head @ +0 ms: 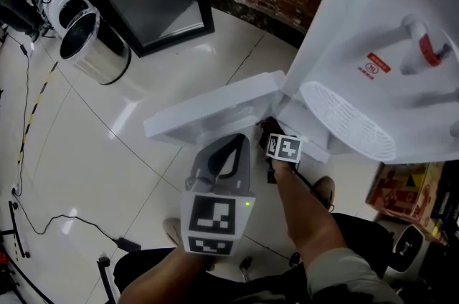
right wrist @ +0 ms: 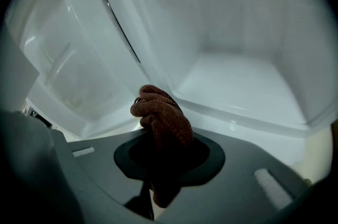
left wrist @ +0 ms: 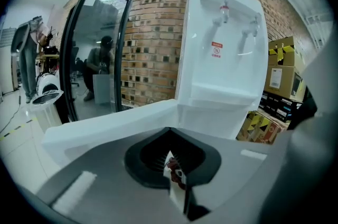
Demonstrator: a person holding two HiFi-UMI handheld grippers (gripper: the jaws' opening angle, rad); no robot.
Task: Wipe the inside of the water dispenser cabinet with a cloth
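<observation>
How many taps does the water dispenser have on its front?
2: the red tap at picture left, the other tap beside it at picture right. None looks hidden.

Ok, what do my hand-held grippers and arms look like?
The left hand-held gripper and right hand-held gripper have grey plastic bodies with dark teardrop openings. Each carries a cube of black-and-white square markers; the left shows a green light. Both forearms are bare below a greyish short sleeve.

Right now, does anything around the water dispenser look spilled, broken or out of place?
Nothing stands out. The water dispenser stands upright, its cabinet door is open for wiping, and the cloth sits bunched in the right gripper.
</observation>
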